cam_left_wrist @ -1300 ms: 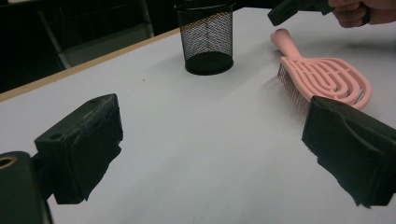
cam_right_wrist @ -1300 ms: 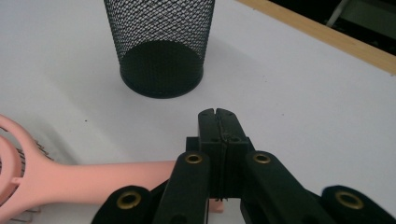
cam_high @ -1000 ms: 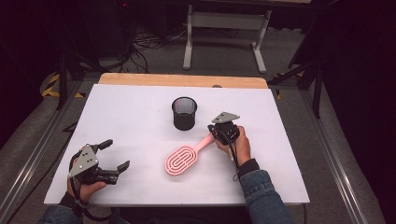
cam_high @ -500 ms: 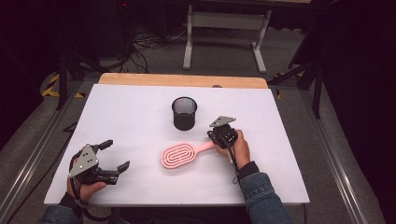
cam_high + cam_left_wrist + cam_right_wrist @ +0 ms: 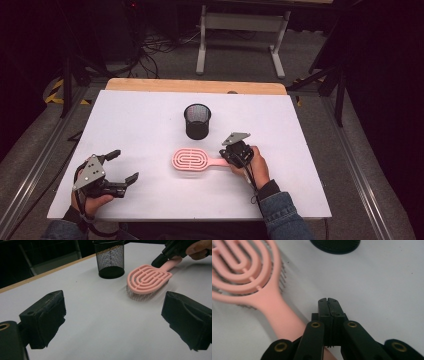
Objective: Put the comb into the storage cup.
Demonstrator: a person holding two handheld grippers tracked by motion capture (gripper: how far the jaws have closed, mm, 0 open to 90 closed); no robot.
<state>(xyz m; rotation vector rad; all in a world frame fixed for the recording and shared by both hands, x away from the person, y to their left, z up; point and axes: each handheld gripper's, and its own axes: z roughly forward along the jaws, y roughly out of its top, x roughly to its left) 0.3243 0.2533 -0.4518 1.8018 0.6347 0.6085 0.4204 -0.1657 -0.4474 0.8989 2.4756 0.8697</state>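
Note:
A pink hairbrush (image 5: 190, 161) lies flat in the middle of the white table (image 5: 150, 125), bristles down, with its handle pointing right. My right gripper (image 5: 225, 158) is shut with nothing between its jaws, and its tips rest against the handle. In the right gripper view the shut jaws (image 5: 328, 301) sit just right of the hairbrush (image 5: 242, 270), whose handle runs under them. A black mesh cup (image 5: 197, 121) stands upright just behind the brush. My left gripper (image 5: 125, 165) rests open at the front left, aimed toward the hairbrush (image 5: 147, 278) and the mesh cup (image 5: 111, 260).
A wooden strip (image 5: 195, 86) runs along the table's far edge. Beyond it are a white stand (image 5: 240, 30) and cables on the floor. The other hand and its gripper (image 5: 161, 260) appear at the top right of the left gripper view.
The brush has swung from a diagonal to lying level across the table, its head moving away from the front edge. The right gripper shifted slightly with the handle. The left gripper stayed put.

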